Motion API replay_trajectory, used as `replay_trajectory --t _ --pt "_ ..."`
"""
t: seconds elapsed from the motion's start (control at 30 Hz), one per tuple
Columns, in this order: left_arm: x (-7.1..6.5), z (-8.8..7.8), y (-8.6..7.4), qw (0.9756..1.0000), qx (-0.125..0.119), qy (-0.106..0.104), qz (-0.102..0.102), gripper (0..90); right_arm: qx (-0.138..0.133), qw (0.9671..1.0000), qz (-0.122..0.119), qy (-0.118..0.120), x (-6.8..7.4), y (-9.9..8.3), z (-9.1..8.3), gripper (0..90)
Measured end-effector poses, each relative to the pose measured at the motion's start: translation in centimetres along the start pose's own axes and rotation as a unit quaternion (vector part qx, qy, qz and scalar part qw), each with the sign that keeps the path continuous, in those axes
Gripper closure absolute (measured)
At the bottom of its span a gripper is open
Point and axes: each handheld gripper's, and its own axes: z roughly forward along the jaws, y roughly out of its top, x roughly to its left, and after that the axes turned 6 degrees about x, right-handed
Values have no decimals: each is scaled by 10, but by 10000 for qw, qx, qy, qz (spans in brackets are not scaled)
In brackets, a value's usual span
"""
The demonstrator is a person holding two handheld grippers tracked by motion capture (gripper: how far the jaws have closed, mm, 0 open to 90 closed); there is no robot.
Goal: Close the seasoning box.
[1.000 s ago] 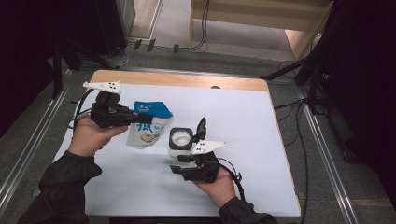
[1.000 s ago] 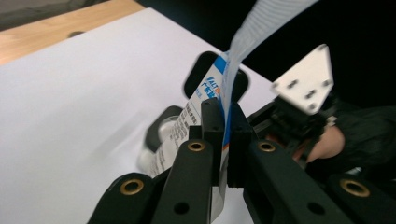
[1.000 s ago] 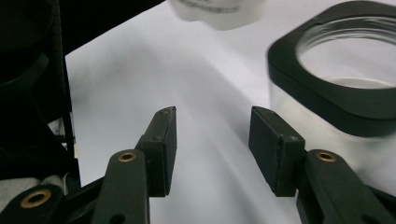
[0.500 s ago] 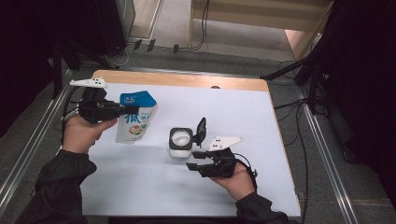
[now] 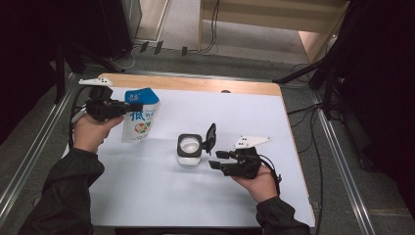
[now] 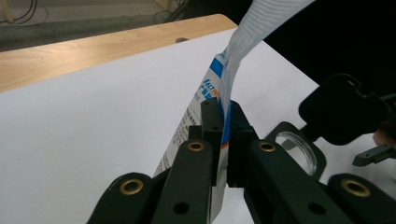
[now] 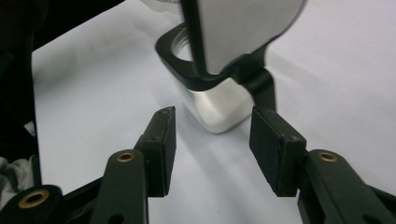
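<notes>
Upright, bag (image 5: 140,117) in left gripper (image 5: 131,107), long axis vertical.

The pouch (image 5: 141,117) is glossy printed film with a ribbed seal edge. The container (image 5: 189,149) has a satin metal body and a matt black plastic lid. The table (image 5: 195,84) shows a bare wood edge under a smooth white matt sheet (image 5: 244,117).

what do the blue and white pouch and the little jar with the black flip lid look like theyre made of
Pouch: thin flexible plastic film, printed, probably glossy; its ribbed top edge bends where the left gripper pinches it.
Jar: body looks like clear or frosted plastic, possibly glass, with a soft sheen. Its collar and open flip lid look like matte black moulded plastic.
</notes>
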Motion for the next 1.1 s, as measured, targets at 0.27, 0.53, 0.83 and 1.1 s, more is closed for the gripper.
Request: replay_trajectory --t 0.27,0.53,0.83,1.1 --pt "19 10 -1 9997 -161 104 -158 900 -102 9996 218 -174 -11 -3 -6 525" --pt "33 19 -9 9993 -221 230 -184 900 -106 9989 389 -237 -16 -4 -7 525" --pt "33 10 -19 9992 -119 365 -57 894 -178 9984 437 -305 -19 -2 -11 524" --pt "35 2 -34 9988 -78 431 -203 864 -288 9982 408 -340 -24 3 -13 532"
